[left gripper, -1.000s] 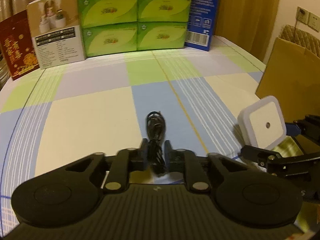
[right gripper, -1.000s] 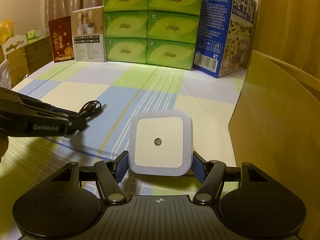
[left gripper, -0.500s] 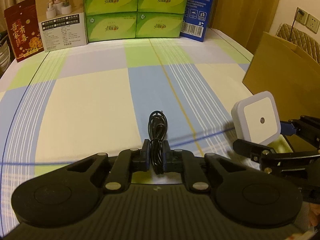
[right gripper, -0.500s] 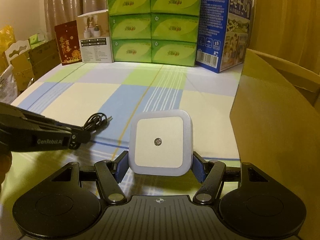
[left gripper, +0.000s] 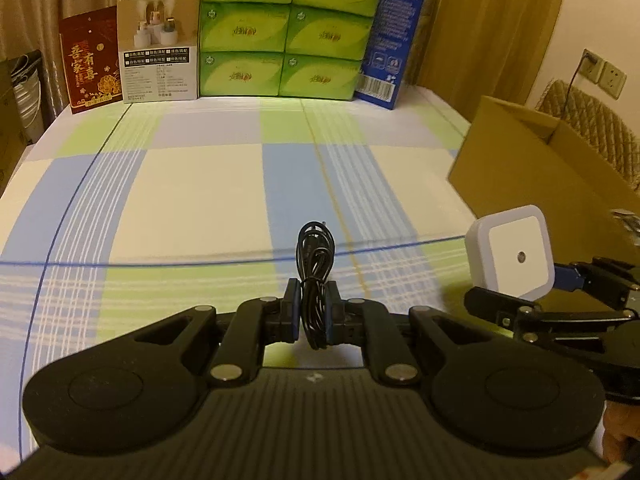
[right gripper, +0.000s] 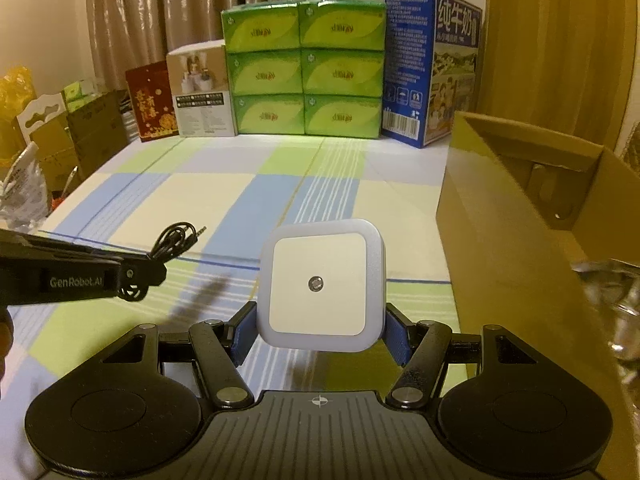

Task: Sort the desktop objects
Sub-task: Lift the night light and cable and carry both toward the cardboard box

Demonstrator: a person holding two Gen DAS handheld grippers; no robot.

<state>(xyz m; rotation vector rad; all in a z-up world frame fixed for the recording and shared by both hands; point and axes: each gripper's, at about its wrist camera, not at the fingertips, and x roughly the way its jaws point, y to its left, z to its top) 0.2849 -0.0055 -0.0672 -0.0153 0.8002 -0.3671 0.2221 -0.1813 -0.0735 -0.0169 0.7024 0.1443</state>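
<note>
My left gripper [left gripper: 312, 312] is shut on a coiled black cable [left gripper: 314, 256], held well above the checked tablecloth [left gripper: 200, 184]. The same cable [right gripper: 176, 238] shows at the left of the right wrist view, sticking out past the left gripper [right gripper: 138, 278]. My right gripper [right gripper: 320, 334] is shut on a square white night light [right gripper: 320, 286], also lifted off the table. In the left wrist view the night light [left gripper: 514, 254] hangs at the right, beside the open brown cardboard box [left gripper: 552, 168].
The cardboard box [right gripper: 520, 216] stands at the right table edge, with something shiny inside it. Green tissue packs [right gripper: 304, 68], a blue milk carton [right gripper: 432, 64], a white product box [right gripper: 200, 88] and a red card [right gripper: 150, 100] line the far edge. Clutter sits off the table's left side.
Both grippers have risen and tilted up with the cable and the night light still held; more of the box's inside and the back wall now shows.
</note>
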